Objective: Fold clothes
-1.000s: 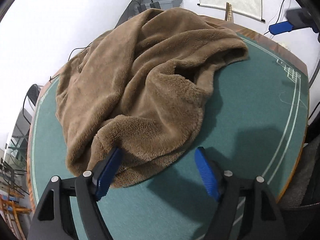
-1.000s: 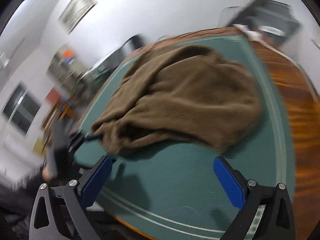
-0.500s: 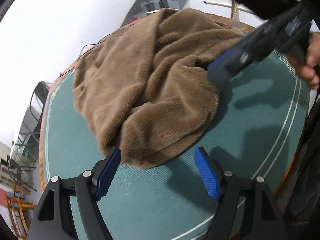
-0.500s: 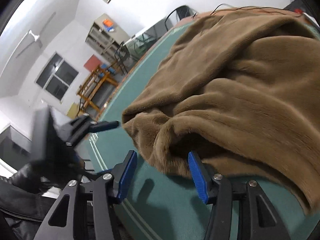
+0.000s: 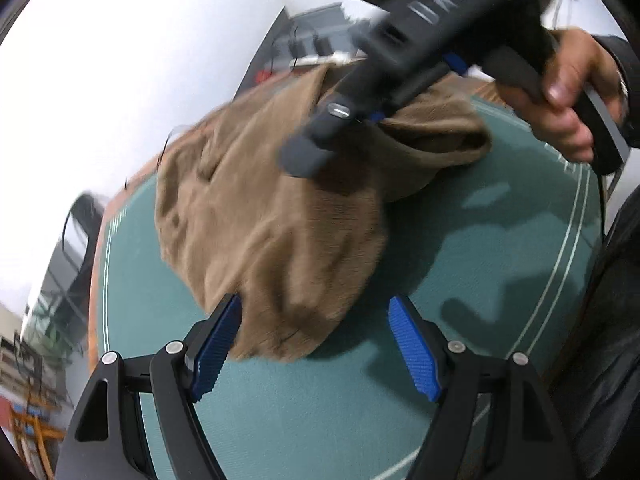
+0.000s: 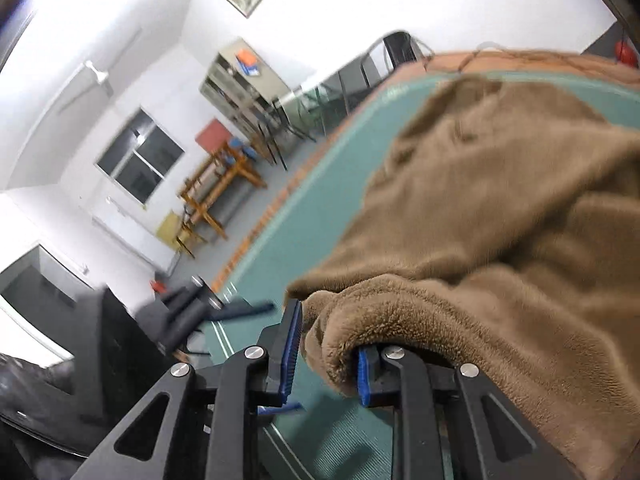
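Observation:
A brown fleece garment lies bunched on the green felt table. My left gripper is open, its blue pads either side of the garment's near edge, not gripping it. My right gripper is shut on a thick fold of the same garment, fleece bulging between the pads. In the left wrist view the right gripper shows from outside, held by a hand, pinching the garment's far right edge. The left gripper shows blurred in the right wrist view.
The round table has a wooden rim and white lines near its edge. Wooden chairs, a shelf unit and a window stand beyond the table. The person's dark clothing is at the right.
My right gripper closed from open onto a fold of the garment and lifted that edge. The garment bunched and shifted. My left gripper stayed open at the near edge.

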`<state>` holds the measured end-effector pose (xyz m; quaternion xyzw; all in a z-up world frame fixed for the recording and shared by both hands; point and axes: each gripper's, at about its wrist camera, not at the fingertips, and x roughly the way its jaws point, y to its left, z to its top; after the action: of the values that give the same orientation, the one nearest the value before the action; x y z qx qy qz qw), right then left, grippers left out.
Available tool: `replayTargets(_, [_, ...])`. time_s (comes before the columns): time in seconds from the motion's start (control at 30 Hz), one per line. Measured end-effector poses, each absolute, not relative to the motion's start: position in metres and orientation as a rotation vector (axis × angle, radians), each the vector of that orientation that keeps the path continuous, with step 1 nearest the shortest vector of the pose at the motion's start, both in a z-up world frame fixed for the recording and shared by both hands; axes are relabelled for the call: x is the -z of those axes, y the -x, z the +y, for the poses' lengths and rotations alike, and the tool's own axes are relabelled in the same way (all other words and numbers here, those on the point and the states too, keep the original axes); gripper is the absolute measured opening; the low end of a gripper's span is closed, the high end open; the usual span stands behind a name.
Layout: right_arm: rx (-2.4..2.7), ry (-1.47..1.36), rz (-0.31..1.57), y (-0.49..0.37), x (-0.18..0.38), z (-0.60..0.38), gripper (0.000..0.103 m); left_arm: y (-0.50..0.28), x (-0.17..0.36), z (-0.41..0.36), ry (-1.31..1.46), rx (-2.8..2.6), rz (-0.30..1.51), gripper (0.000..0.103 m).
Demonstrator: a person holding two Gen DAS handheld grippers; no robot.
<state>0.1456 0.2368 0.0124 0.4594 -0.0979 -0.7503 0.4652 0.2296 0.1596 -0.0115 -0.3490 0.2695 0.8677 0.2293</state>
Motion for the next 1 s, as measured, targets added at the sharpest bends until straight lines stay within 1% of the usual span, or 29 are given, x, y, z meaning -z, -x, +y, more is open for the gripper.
replayTargets(0.2, [1.886,-1.084,-0.298,-0.149,-0.037,0.248,0.026,-0.221,0.006,0.175,0.836,-2.414,0.861,0.08])
replayTargets(0.3, [1.903,-1.079,-0.306,-0.154,-0.041,0.251,0.026,-0.2,0.002,0.173,0.808,-2.428,0.839,0.08])
replayTargets(0.47, [1.911,-1.039,-0.332,-0.161,-0.058,0.259,0.026,-0.18,0.012,0.174,0.835,-2.445,0.892,0.08])
replayTargets(0.5, [1.911,-1.027,-0.334,-0.162,-0.062,0.259,0.026,-0.175,0.012,0.173,0.853,-2.453,0.889,0.078])
replayTargets(0.57, [1.946,-1.014,-0.32,-0.166,-0.065,0.262,0.026,-0.165,0.01,0.168,0.904,-2.482,0.858,0.046])
replayTargets(0.6, [1.978,-1.008,-0.309,-0.168,-0.066,0.266,0.027,-0.159,0.007,0.164,0.936,-2.504,0.826,0.016])
replayTargets(0.63, [2.01,-1.002,-0.298,-0.169,-0.066,0.269,0.027,-0.153,0.004,0.159,0.969,-2.526,0.794,0.013])
replayTargets(0.67, [2.041,-0.995,-0.287,-0.171,-0.067,0.272,0.027,-0.148,0.0,0.153,0.983,-2.556,0.752,0.013])
replayTargets(0.7, [2.073,-0.989,-0.276,-0.173,-0.068,0.275,0.03,-0.144,-0.007,0.147,0.983,-2.586,0.716,0.013])
replayTargets(0.73, [2.115,-0.979,-0.251,-0.178,-0.068,0.281,0.042,-0.14,-0.015,0.142,0.979,-2.614,0.681,0.013])
replayTargets(0.77, [2.172,-0.965,-0.215,-0.185,-0.071,0.287,0.053,-0.136,-0.022,0.136,0.976,-2.642,0.646,0.013])
replayTargets(0.8, [2.23,-0.947,-0.178,-0.194,-0.071,0.294,0.073,-0.133,-0.03,0.13,0.972,-2.669,0.61,0.012])
replayTargets(0.83, [2.291,-0.95,-0.12,-0.203,-0.067,0.302,0.078,-0.129,-0.037,0.125,0.968,-2.696,0.574,0.012])
replayTargets(1.0, [2.556,-0.981,0.185,-0.243,-0.04,0.339,0.078,-0.124,-0.078,0.125,0.859,-2.753,0.561,0.013])
